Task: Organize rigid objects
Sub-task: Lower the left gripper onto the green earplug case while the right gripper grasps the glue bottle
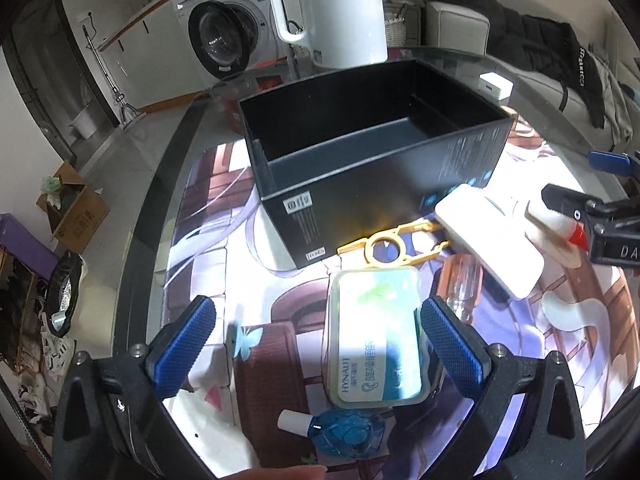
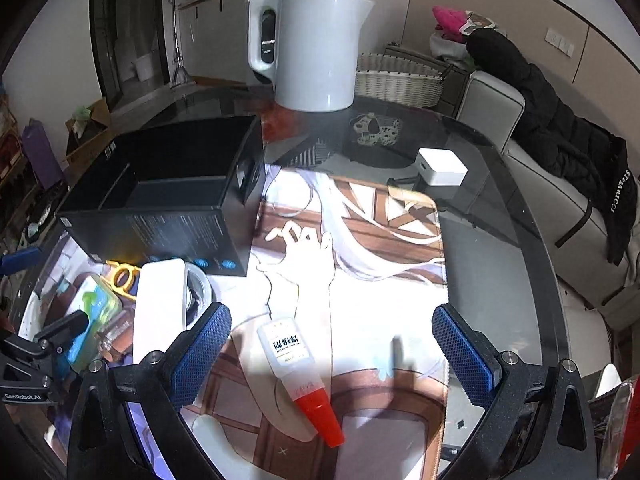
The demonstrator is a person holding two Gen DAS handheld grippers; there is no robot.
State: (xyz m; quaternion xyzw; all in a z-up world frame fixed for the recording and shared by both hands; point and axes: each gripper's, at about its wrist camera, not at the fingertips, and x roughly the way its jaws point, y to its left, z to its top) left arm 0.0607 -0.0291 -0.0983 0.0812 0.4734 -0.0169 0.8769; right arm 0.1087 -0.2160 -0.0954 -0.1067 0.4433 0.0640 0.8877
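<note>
Partly hidden clear bottle (image 1: pixel 464 284) beside wipes pack (image 1: pixel 374 338); both grippers' fingers (image 1: pixel 186 346) released, empty

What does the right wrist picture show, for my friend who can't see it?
The open right gripper hovers over a small white bottle with a red cap lying on a picture mat. An open black box and a white kettle stand farther back.

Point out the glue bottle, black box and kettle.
glue bottle (image 2: pixel 286 346): right wrist view, white label.
black box (image 1: pixel 360 204): left wrist view, near outer wall.
kettle (image 2: pixel 316 52): right wrist view, white body.
</note>
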